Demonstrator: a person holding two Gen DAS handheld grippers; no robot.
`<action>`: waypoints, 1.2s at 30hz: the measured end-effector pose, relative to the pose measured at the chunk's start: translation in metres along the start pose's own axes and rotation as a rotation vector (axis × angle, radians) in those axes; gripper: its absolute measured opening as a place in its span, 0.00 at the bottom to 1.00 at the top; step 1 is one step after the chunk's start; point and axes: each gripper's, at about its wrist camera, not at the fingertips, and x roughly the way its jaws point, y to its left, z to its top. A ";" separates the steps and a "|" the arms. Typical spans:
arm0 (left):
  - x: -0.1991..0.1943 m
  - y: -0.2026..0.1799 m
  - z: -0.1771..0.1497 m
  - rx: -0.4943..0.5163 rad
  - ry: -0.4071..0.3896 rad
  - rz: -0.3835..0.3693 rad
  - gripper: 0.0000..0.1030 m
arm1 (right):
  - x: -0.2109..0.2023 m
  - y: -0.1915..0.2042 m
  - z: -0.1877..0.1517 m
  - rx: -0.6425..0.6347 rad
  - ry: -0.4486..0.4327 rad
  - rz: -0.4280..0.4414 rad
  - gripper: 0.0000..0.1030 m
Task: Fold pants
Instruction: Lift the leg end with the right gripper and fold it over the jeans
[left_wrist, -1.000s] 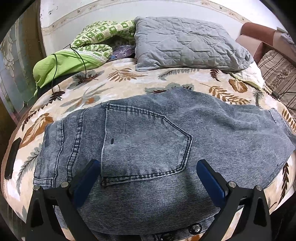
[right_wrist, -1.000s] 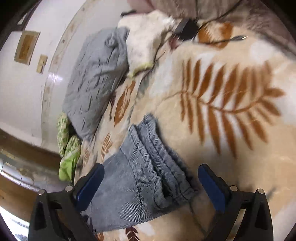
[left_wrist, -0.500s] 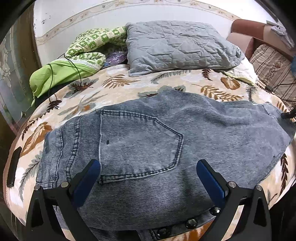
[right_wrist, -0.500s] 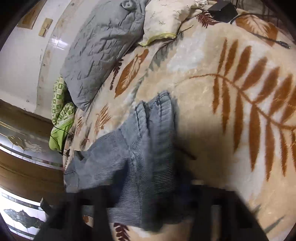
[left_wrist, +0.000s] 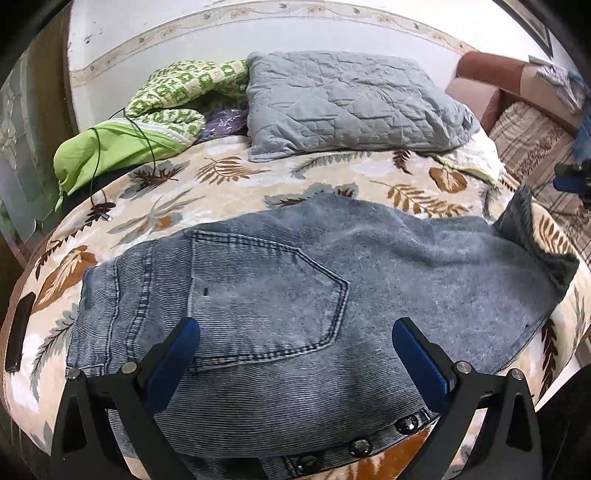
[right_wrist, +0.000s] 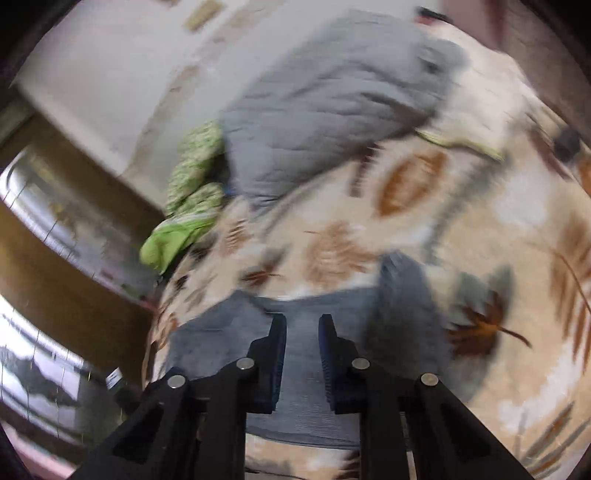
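**A:** Start at your left. What is under your left gripper (left_wrist: 295, 354)?

**B:** Its blue-padded fingers (left_wrist: 173, 350) stand wide apart with nothing between them. They hang over the seat of the faded blue denim pants (left_wrist: 295, 295), which lie flat on the cream bedspread printed with brown and grey leaves (left_wrist: 155, 218). The back pocket faces up, and a row of dark metal studs (left_wrist: 360, 446) runs along the edge nearest you.

**A:** And further back on that side?

**B:** You have a lime-green cloth with a green-and-white patterned piece (left_wrist: 147, 125) bunched at the far left, a thin black cable (left_wrist: 99, 170) trailing over it, then a grey quilted pillow (left_wrist: 351, 107) against the wall. A flat black device (left_wrist: 20, 332) sits on the bedspread's left edge.

**A:** Now the right.

**B:** The leg end of the pants (left_wrist: 524, 221) is lifted off the bedspread there. Your right gripper (right_wrist: 303, 354) has just been closing; its jaws are narrow, and striped denim fills the gap between the pads (right_wrist: 277, 354). That view is blurred, so you can't quite see the pads pressing, but the cloth rises into them.

**A:** Beyond it?

**B:** A striped brown cushion (left_wrist: 532, 144) at the far right.
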 end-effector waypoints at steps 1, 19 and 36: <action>0.000 0.003 0.001 -0.010 0.001 0.000 1.00 | 0.007 0.019 0.001 -0.044 0.023 -0.023 0.19; 0.001 0.012 0.003 -0.057 0.018 -0.039 1.00 | 0.042 0.022 -0.038 -0.285 0.020 -0.510 0.81; 0.002 0.009 0.004 -0.052 0.023 -0.059 1.00 | 0.044 -0.097 -0.031 0.016 0.132 -0.515 0.33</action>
